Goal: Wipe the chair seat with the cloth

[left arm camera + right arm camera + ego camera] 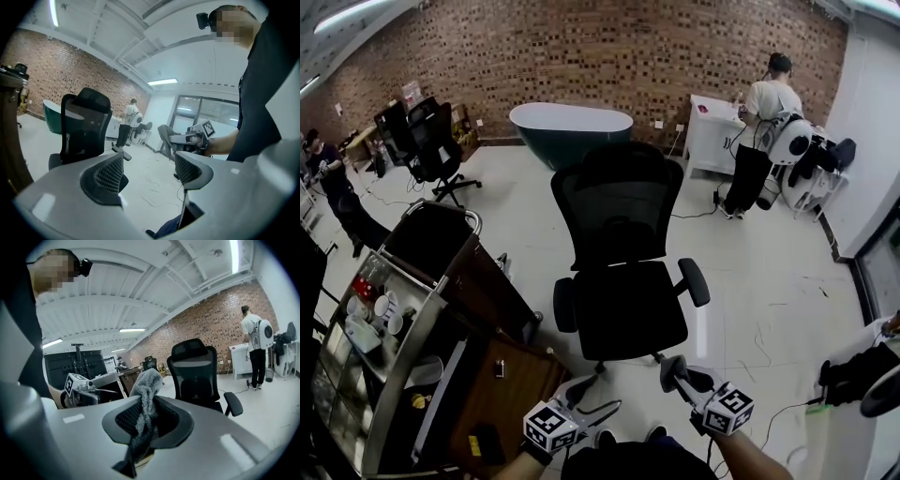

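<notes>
**Head view:** taken from above, facing forward and steeply down onto the nearby chair (623, 314), with the left gripper (592, 398) and right gripper (678, 373) at its lower edge. **Left and right gripper views:** each sits low, tilts upward along its own jaws, and faces across to the other gripper. All three views share the chair, the brick wall (609, 56) and a standing person (759, 131).

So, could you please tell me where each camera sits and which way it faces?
Head view: on the person's head, looking down at the black chair; left gripper and right gripper show below.
Left gripper view: on that gripper, along open, empty jaws; the person's torso at right.
Right gripper view: on that gripper, along jaws shut on the grey cloth; torso at left.
All three show the chair.
</notes>
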A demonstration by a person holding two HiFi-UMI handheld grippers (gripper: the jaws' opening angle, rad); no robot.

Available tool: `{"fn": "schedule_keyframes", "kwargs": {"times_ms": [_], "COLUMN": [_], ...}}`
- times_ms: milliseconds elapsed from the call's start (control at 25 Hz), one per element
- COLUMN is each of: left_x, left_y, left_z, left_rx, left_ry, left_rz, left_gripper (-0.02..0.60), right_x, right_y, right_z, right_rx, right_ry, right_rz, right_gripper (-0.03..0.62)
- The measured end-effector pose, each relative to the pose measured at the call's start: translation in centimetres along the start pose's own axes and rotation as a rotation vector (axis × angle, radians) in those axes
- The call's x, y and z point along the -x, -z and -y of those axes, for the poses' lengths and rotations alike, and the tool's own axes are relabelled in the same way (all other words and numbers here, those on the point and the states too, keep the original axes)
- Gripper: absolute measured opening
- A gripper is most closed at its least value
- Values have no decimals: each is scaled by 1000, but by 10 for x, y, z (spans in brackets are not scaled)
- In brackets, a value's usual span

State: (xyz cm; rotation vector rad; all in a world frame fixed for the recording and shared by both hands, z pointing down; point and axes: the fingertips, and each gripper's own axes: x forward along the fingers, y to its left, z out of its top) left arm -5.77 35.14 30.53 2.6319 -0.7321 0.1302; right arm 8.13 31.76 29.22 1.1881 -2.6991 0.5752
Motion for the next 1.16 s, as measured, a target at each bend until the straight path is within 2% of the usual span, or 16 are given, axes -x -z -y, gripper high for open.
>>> {"fn": "schedule_keyframes", "kwargs": {"times_ms": [120, 360, 680, 1160], "left_x": [-6, -16, -27, -37], "left_y": [-4, -19, -23, -25], "left_z": [18, 36, 62, 88], "left_rx": [-18, -14, -35, -48], "left_ry": [2, -61, -101, -123], "left_rz": [10, 72, 94, 119], "left_gripper": [370, 370, 370, 370], "right_x": [19, 51, 78, 97], "right_y": [-4, -8, -17, -19], "right_z": [-6, -5, 2, 3], "right_rx": [10, 56, 76, 102], "right_ry": [-20, -69, -110, -158], "right_rz": [24, 35, 50, 57], "right_gripper": [48, 46, 46, 46]}}
